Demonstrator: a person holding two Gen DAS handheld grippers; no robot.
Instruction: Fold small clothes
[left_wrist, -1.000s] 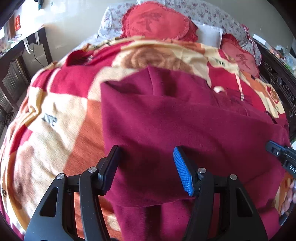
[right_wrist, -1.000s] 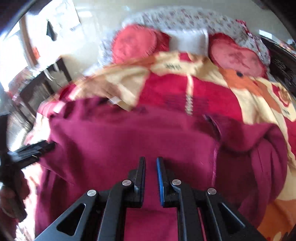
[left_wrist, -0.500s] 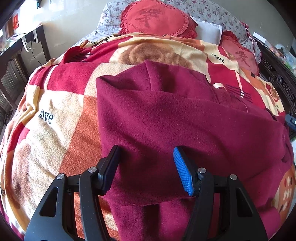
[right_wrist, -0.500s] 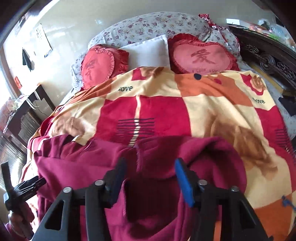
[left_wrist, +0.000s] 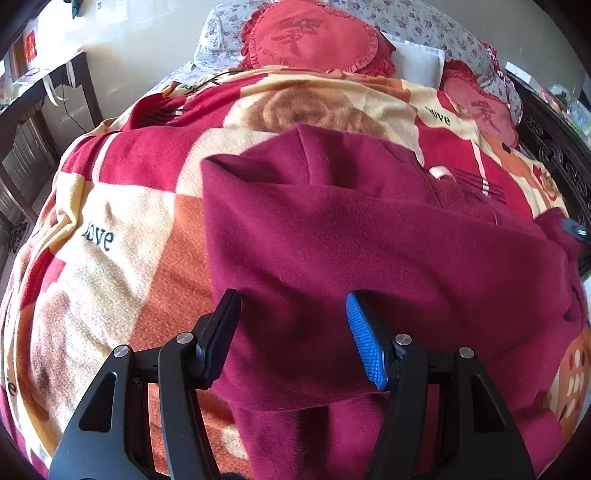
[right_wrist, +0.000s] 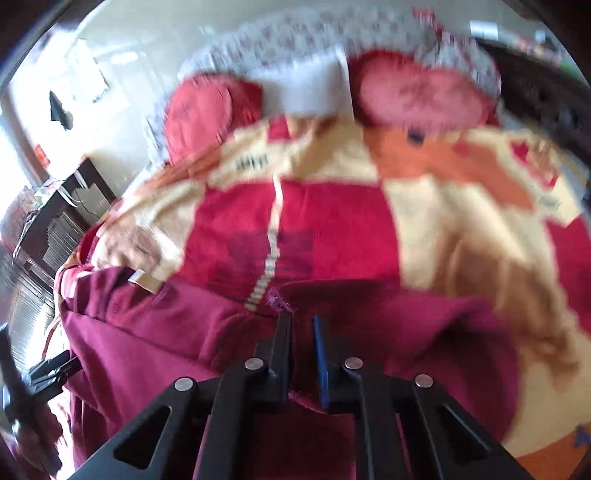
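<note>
A dark red fleece garment (left_wrist: 369, 236) lies spread on the patterned blanket (left_wrist: 122, 229) of a bed. My left gripper (left_wrist: 291, 332) is open, its jaws standing wide over the garment's near left part, holding nothing. In the blurred right wrist view the same garment (right_wrist: 155, 332) fills the lower frame. My right gripper (right_wrist: 300, 332) is shut on a fold of the garment near a frayed edge. The right gripper's tip (left_wrist: 574, 230) shows at the right edge of the left wrist view, and the left gripper (right_wrist: 51, 369) at the left edge of the right wrist view.
Red heart-shaped cushions (left_wrist: 314, 37) and a white pillow (left_wrist: 417, 64) lie at the bed's head. A dark table (left_wrist: 33, 107) stands to the left of the bed. A dark carved bed frame (left_wrist: 554, 155) runs along the right side.
My right gripper was open half a second ago and has closed on a fold of the garment while moving fast. My left gripper stays open in place.
</note>
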